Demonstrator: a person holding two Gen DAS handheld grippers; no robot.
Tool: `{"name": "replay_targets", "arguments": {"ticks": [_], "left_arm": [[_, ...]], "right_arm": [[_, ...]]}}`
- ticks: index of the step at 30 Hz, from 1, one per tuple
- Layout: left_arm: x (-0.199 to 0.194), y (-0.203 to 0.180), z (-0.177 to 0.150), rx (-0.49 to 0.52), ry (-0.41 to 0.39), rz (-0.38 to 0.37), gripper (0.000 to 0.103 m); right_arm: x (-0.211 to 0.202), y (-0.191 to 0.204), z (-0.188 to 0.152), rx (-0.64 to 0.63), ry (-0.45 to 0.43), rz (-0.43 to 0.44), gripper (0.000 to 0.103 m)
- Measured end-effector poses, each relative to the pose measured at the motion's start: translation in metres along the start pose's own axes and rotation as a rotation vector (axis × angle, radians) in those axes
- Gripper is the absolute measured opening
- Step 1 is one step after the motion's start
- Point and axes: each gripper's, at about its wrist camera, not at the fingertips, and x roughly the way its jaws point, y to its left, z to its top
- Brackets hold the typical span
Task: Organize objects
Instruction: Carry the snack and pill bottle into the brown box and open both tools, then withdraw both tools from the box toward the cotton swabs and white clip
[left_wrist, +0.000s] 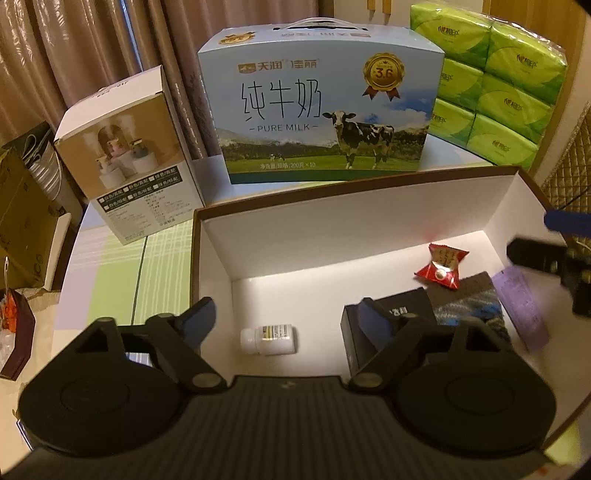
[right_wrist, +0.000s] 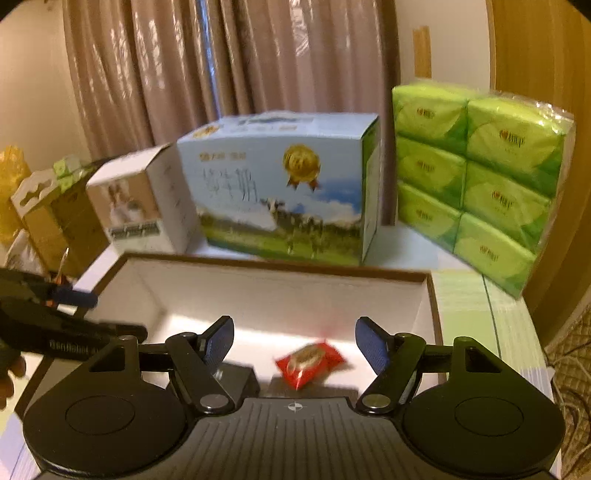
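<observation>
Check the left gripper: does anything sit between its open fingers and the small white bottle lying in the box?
Nothing visible does. The left gripper is open above the white bottle, which lies on the bare floor of the open box; the black box sits off to the side.

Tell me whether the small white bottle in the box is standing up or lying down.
Lying down. The white bottle rests on its side on the floor of the open box, cap pointing left.

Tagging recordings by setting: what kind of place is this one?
Most likely a room in a home: brown curtains hang behind a table stacked with household goods, such as a pure milk carton and green tissue packs.
</observation>
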Motion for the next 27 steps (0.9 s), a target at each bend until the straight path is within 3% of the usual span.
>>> {"name": "replay_targets", "arguments": {"ticks": [10, 27], "left_arm": [[-0.029, 0.001, -0.011, -0.04, 0.0, -0.013, 0.09], [-0.085, 0.0, -0.049, -0.118, 0.028, -0.054, 0.091]], "right_arm": [[-0.021, 0.004, -0.025, 0.043, 0.085, 0.013, 0.093], [-0.072, 0.004, -0.043, 0.139, 0.09, 0.028, 0.098]]}}
